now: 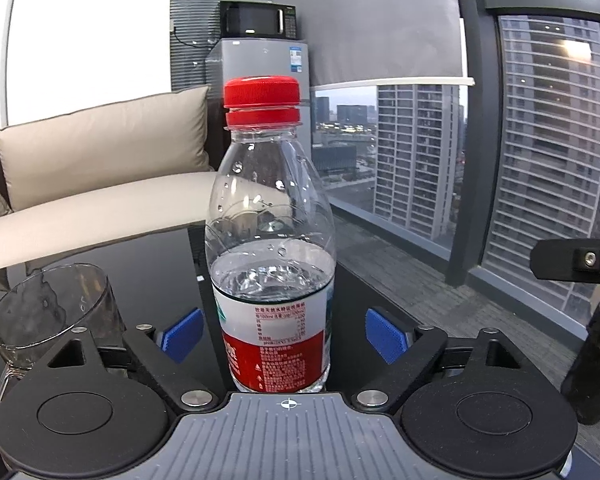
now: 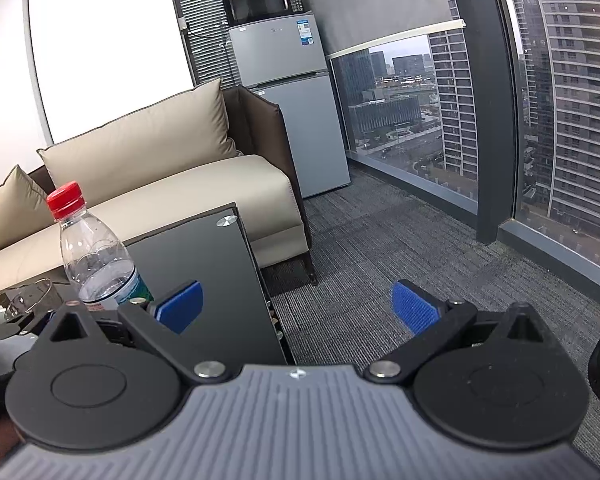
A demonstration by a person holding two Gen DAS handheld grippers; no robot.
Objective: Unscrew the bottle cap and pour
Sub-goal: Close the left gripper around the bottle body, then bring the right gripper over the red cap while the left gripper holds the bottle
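One clear plastic bottle (image 1: 271, 240) stands upright on the black glass table (image 1: 160, 256), about half full of water, droplets on its upper wall. Its red cap (image 1: 262, 90) is on, above a red ring; the label is white over red. One empty clear glass (image 1: 56, 316) sits at the bottle's nine o'clock. The left gripper (image 1: 284, 336) has the bottle between its blue pads (image 1: 182, 334), gaps showing either side. The right gripper (image 2: 298, 308) gapes over table edge and carpet, bottle at its ten o'clock.

Before me sits a beige sofa (image 2: 148, 184), a grey fridge (image 2: 296, 120) (microwave (image 2: 266, 0) on top), and tall windows (image 2: 560, 100) showing towers.
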